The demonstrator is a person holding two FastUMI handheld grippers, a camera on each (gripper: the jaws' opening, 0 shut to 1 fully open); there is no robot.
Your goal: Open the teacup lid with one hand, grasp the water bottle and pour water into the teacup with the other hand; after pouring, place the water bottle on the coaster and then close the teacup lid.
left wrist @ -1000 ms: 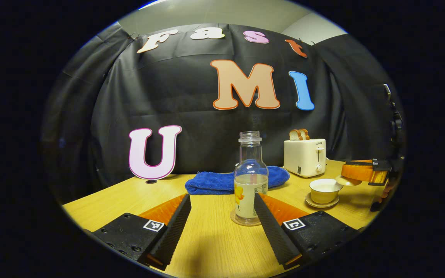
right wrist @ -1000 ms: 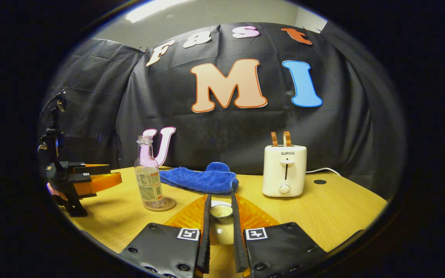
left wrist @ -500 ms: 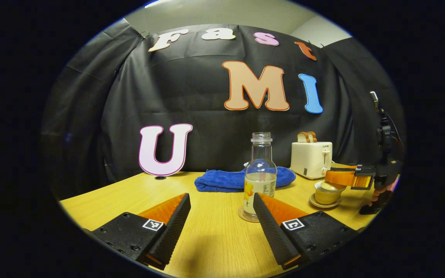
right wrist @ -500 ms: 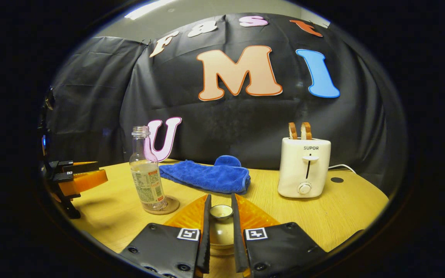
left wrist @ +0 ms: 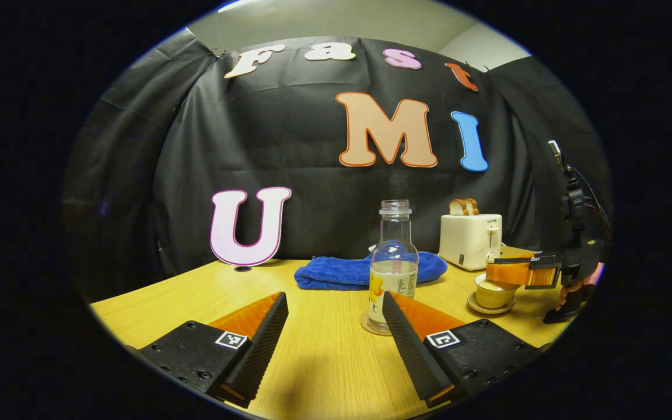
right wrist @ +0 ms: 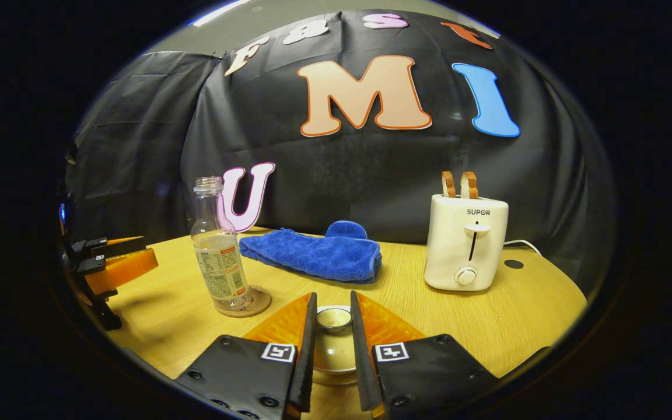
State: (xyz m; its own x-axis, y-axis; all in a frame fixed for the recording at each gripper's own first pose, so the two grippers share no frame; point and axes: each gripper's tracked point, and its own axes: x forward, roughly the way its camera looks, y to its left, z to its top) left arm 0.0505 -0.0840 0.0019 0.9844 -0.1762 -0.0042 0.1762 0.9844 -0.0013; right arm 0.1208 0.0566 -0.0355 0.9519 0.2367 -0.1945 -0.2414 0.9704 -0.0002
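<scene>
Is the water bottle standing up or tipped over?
Standing up: the water bottle sits straight on its coaster, open neck on top.

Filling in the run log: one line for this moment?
right gripper: shut on lid, on teacup | left gripper: open | bottle: on coaster

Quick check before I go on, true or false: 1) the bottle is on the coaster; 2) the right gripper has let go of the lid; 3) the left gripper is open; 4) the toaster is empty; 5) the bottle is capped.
1) True: the bottle stands upright on the coaster.
2) False: the right gripper is shut on the lid, at the teacup.
3) True: the left gripper is open, off the bottle.
4) False: the toaster holds two bread slices.
5) False: its mouth is open.
</scene>
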